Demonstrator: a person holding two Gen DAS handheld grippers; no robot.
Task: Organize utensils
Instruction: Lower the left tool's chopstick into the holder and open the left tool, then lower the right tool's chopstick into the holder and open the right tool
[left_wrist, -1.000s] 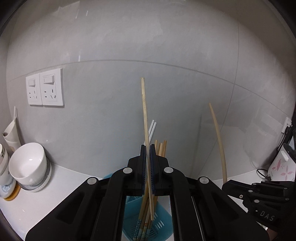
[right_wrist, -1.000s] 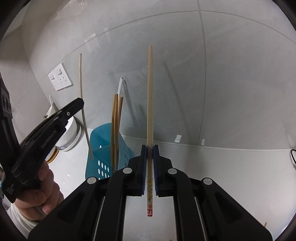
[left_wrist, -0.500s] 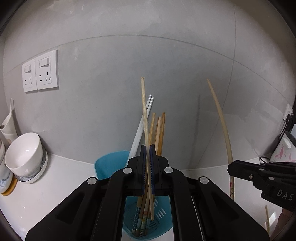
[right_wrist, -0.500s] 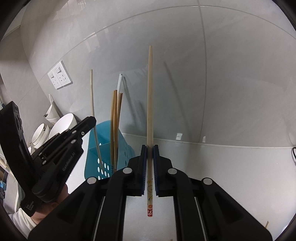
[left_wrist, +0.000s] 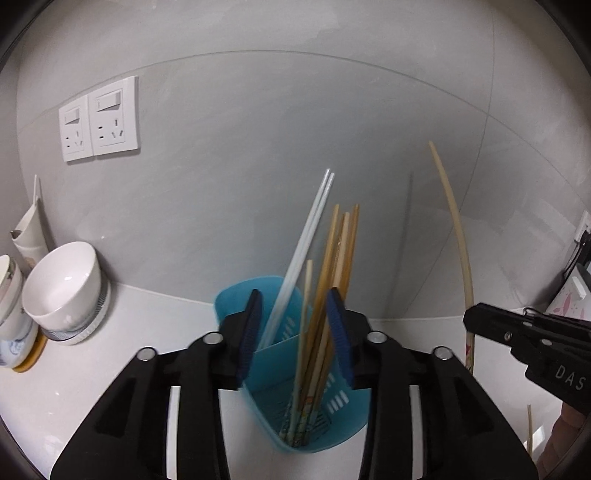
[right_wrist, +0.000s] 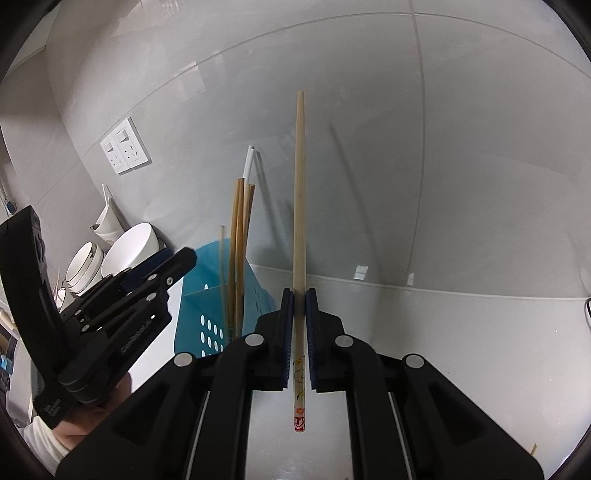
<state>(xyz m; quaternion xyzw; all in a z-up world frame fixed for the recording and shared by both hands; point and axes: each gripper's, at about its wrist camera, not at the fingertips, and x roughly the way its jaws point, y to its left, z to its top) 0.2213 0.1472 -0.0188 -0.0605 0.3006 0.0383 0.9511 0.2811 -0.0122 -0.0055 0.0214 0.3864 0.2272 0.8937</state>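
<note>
A blue slotted utensil holder (left_wrist: 347, 424) stands on the white counter by the wall, holding white chopsticks (left_wrist: 310, 229) and several wooden ones (left_wrist: 340, 251). My left gripper (left_wrist: 294, 297) hovers just over it, jaws opening. A pale chopstick (left_wrist: 307, 288) stands loose in the holder between the jaws, touched by neither pad. From the right wrist view the left gripper (right_wrist: 177, 262) sits at the holder's (right_wrist: 199, 295) left rim. My right gripper (right_wrist: 299, 295) is shut on an upright wooden chopstick (right_wrist: 299, 184) with a patterned lower end, to the holder's right.
White bowls (left_wrist: 62, 284) and a cup (left_wrist: 7, 295) are stacked at the left against the grey tiled wall. Two wall sockets (left_wrist: 99, 118) sit above them. A loose stick (left_wrist: 530, 424) lies on the counter at the far right. A person's hand (right_wrist: 88, 417) grips the left tool.
My left gripper sank toward the holder and its jaws parted. The pale chopstick it gripped dropped in among the others. The right gripper and its chopstick stayed still.
</note>
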